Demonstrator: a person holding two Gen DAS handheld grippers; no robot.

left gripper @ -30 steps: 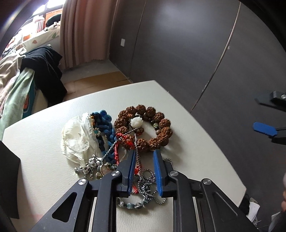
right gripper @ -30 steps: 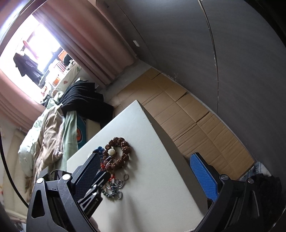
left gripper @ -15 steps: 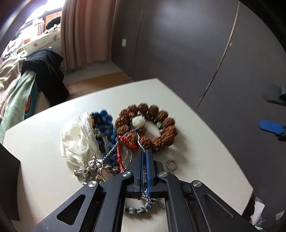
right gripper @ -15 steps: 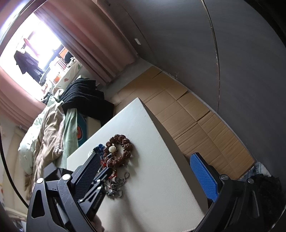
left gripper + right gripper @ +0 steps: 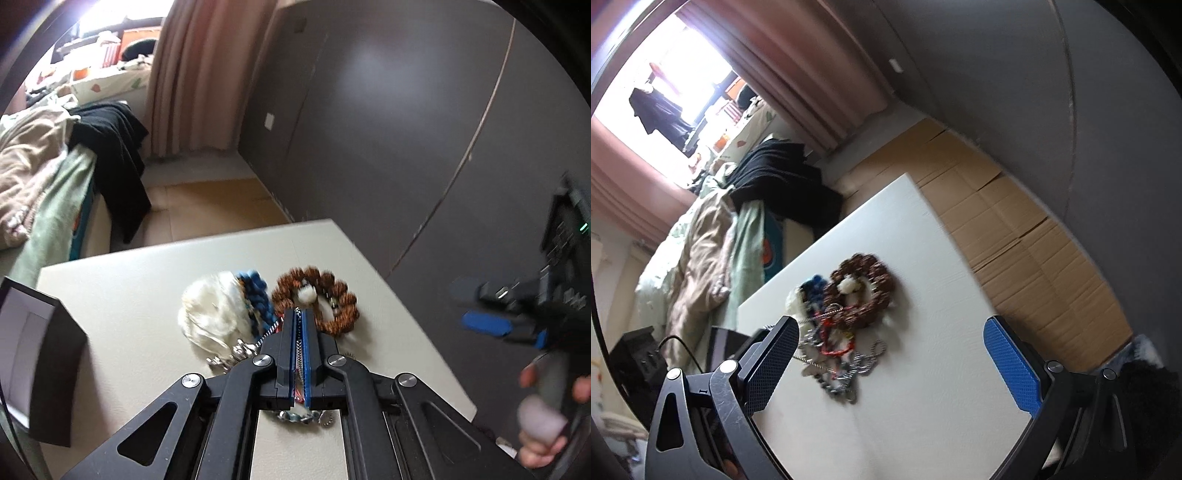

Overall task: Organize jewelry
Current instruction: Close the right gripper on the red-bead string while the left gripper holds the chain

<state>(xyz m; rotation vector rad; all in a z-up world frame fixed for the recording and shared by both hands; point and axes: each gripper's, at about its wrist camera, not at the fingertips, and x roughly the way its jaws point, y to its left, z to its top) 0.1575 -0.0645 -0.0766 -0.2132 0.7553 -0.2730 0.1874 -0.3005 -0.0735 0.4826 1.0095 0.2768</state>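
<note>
Two grippers are in play: the left gripper (image 5: 300,332) is clamped flat on a thin silver chain (image 5: 302,365), a strand of the tangled jewelry pile (image 5: 834,332) near the middle of the table; the right gripper (image 5: 890,354) stands wide open, holding nothing, above the table with the pile between its blue pads. To do this step well, draw the chain out slowly and watch the red cord (image 5: 836,347), which crosses the metal links and is likely to snag; the free gripper can pin the rest of the pile. Left to right, the pile comprises a white gauzy pouch (image 5: 210,314), a blue bead bracelet (image 5: 258,295) and a brown seed-bead bracelet (image 5: 317,302). The white table (image 5: 129,295) is smooth and matte. A dark open box (image 5: 40,369) stands at its left edge. Beyond lie a cluttered bed (image 5: 40,177), pink curtains (image 5: 195,74), cardboard flooring (image 5: 1015,229) and a dark grey wall (image 5: 388,129).
</note>
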